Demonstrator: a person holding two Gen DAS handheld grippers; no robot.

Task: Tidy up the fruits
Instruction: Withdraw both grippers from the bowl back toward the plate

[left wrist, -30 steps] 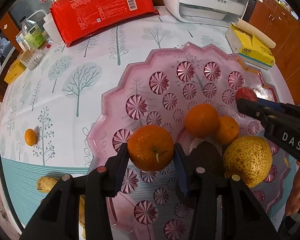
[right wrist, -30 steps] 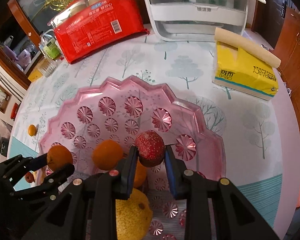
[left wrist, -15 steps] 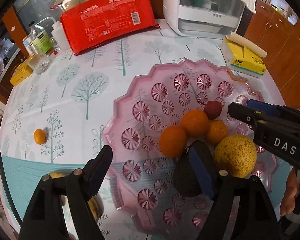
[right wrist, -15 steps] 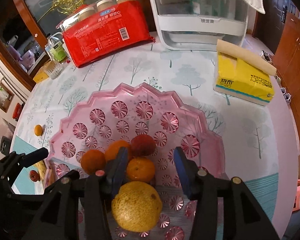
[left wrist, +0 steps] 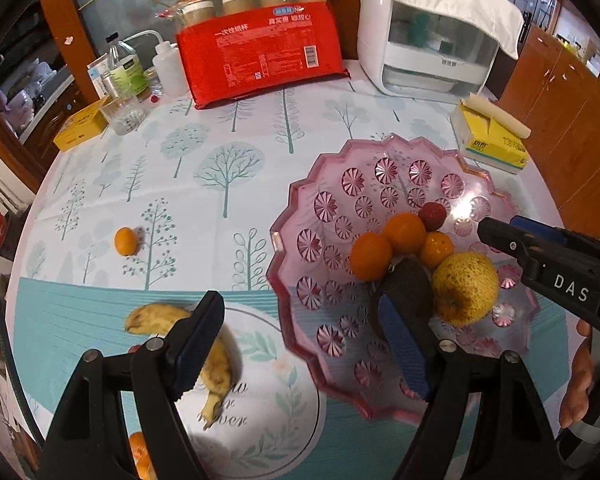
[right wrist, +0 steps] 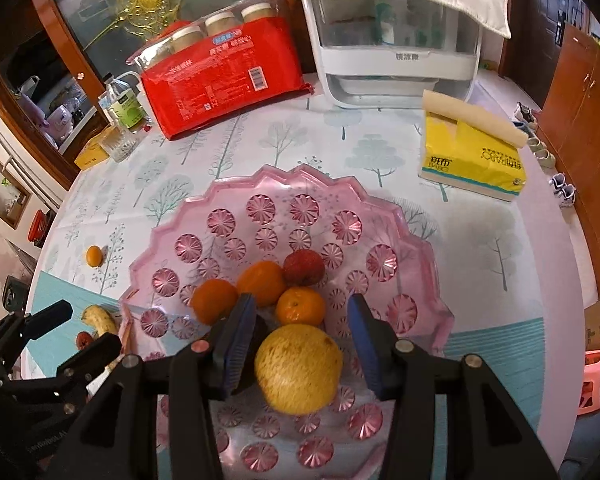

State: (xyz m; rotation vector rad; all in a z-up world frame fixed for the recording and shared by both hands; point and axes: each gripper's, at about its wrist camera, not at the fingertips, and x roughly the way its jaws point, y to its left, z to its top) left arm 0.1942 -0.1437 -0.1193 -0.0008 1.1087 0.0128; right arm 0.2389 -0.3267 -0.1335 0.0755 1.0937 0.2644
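Observation:
The pink cut-glass plate (left wrist: 300, 208) holds two oranges (left wrist: 370, 256), a mandarin (left wrist: 436, 248), a red bumpy fruit (left wrist: 432, 216), a yellow pear (left wrist: 464, 288) and a dark avocado (left wrist: 408, 284). My left gripper (left wrist: 298, 304) hangs above the plate's left rim, its jaws opening with nothing between them. My right gripper (right wrist: 300, 302) hovers open above the pear (right wrist: 298, 368) and touches no fruit. On the cloth lie a small kumquat (left wrist: 126, 241), a spotted banana (left wrist: 156, 316) and a small red fruit (right wrist: 83, 339).
At the back stand a red package (left wrist: 260, 56), a white appliance (left wrist: 420, 48), bottles and a glass (left wrist: 120, 112). A yellow tissue pack (left wrist: 492, 140) lies right of the plate. Another orange (left wrist: 140, 452) shows at the near edge. A hand (left wrist: 576, 380) holds the right gripper.
The left gripper let go of the orange in the plate, opened wide, rose and drifted left. The right gripper released the red fruit beside the oranges, opened and lifted.

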